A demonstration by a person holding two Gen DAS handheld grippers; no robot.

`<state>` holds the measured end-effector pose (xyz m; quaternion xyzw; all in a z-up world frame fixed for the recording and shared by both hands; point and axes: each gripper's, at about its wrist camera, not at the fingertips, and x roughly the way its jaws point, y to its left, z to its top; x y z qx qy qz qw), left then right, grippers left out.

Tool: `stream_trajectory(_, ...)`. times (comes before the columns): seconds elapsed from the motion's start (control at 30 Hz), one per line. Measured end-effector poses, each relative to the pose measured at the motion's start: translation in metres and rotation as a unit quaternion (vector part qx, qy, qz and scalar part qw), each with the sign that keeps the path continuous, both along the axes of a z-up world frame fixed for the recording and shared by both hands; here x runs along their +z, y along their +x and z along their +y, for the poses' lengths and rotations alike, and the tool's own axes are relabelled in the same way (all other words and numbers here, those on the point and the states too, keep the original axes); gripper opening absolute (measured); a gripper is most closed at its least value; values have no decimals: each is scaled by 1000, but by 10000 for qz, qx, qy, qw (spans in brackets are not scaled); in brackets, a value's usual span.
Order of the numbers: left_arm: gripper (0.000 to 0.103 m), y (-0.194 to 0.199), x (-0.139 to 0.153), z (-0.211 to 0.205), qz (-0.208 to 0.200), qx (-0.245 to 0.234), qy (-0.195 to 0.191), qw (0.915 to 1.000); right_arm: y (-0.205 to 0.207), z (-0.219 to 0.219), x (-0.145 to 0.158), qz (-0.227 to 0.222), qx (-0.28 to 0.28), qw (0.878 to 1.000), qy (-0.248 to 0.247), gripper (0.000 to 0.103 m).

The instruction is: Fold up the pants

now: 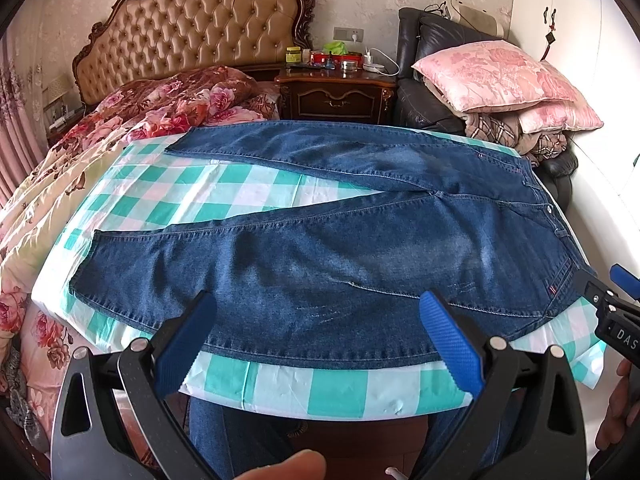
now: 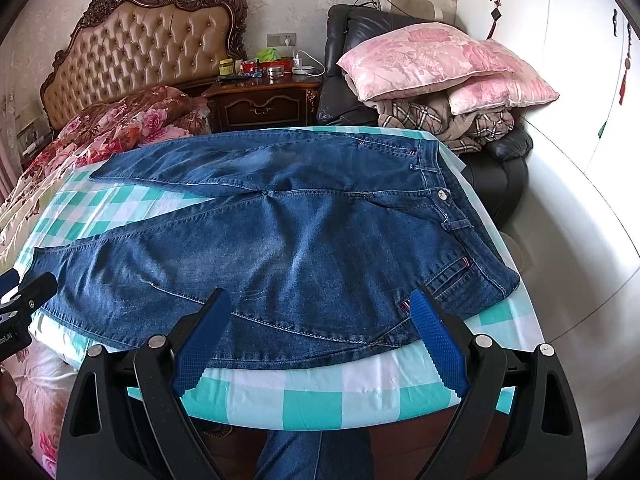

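Note:
A pair of blue jeans [image 1: 320,248] lies flat and spread on a table with a green-and-white checked cloth [image 1: 224,188], waist to the right, both legs running left and parted in a V. It also shows in the right wrist view [image 2: 304,240]. My left gripper [image 1: 318,300] is open and empty, above the near leg's lower edge. My right gripper [image 2: 320,300] is open and empty, above the near hip by the pocket. The right gripper's tip shows at the right edge of the left wrist view [image 1: 612,292].
A bed with a floral quilt [image 1: 120,120] lies to the left behind the table. A wooden nightstand [image 1: 336,92] with small items stands behind it. A dark armchair with pink pillows [image 1: 504,76] is at the back right. A white wardrobe [image 2: 560,80] is on the right.

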<state>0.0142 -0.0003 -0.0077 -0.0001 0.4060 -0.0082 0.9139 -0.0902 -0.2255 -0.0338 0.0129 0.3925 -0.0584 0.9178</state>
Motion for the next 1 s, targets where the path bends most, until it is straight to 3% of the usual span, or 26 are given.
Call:
stream_trajectory(0.2, 101, 2, -3, 1, 45, 35, -46, 10000, 4, -7, -3, 94, 72, 9996, 257, 88)
stream_trajectory(0.4, 101, 15, -23, 18, 215, 93, -400, 9989, 48, -70, -11, 283, -157, 9951, 929, 88)
stream_trajectory(0.5, 101, 23, -34, 33, 245, 100, -689, 9973, 102, -134, -16, 408, -720, 9942, 688, 88)
stream_trajectory(0.7, 101, 43, -56, 47, 383, 156, -814, 9958, 226, -246, -39, 874, -1395, 9800, 1120, 86)
stream_trajectory(0.8, 101, 55, -67, 51, 535, 232, -769, 9953, 290, -280, -51, 1020, -1473, 9784, 1033, 75)
stream_trajectory(1.0, 101, 81, -86, 60, 780, 434, -540, 9945, 368, -307, -80, 1245, -1321, 9776, 1061, 67)
